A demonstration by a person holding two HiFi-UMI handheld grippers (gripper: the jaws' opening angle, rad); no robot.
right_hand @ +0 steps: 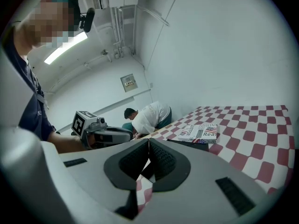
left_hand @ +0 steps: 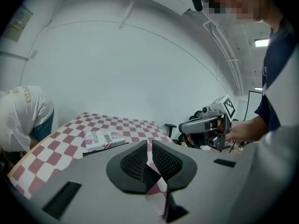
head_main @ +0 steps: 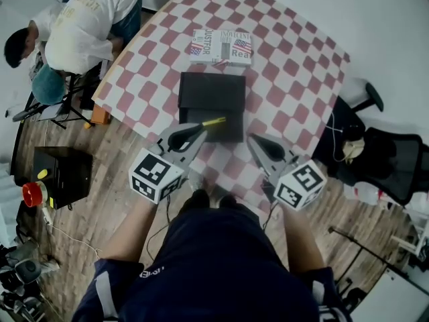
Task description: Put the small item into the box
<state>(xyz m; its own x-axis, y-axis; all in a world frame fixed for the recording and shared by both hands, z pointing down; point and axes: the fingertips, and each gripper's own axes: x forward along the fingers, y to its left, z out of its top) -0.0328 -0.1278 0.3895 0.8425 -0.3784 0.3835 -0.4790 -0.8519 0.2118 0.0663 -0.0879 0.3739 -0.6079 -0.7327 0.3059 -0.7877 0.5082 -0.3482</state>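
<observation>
Yellow slender stick-shaped item lies across the near half of the flat black box on the red-and-white checked tablecloth, just beyond the tip of the left gripper. The head view does not show whether the item sits fully inside the box. The left gripper's jaws stand a narrow slit apart with nothing between them. The right gripper, near right of the box, has its jaws closed together and empty. A newspaper-printed carton lies just beyond the box's far edge.

Assessment: placement appears largely done. To finish well, confirm the item rests wholly within the box walls. Lift both grippers straight clear, taking care not to brush the item's near end.
</observation>
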